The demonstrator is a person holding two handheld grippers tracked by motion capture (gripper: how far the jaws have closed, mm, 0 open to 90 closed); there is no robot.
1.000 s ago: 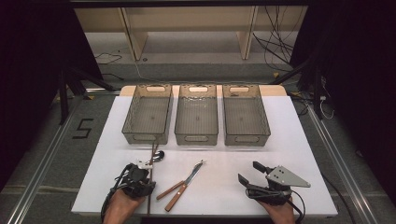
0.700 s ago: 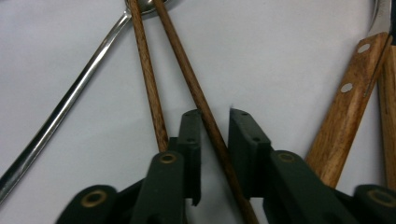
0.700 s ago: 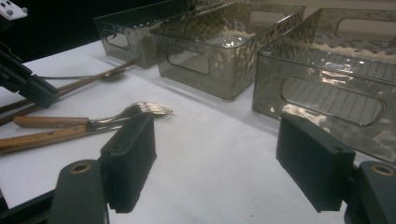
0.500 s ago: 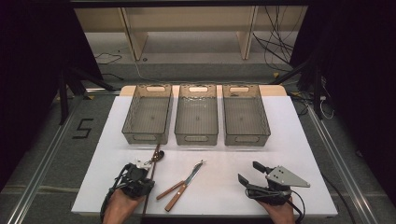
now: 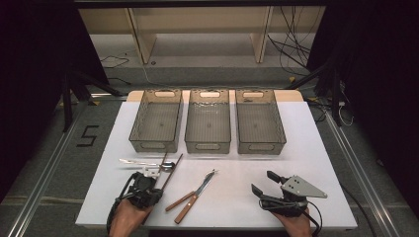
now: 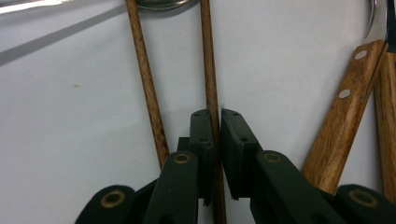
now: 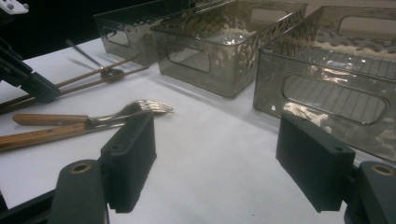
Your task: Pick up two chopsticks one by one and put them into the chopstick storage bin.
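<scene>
Low in the left gripper view, one wooden chopstick (image 6: 211, 93) sits pinched between the left gripper (image 6: 215, 122), whose jaws have just been closing on it. Its twin chopstick (image 6: 148, 93) lies just left, ungripped. Likely risk: so thin a stick could pivot or slip when lifted; the right gripper (image 5: 268, 181) rests spread at the high view's lower right.
</scene>
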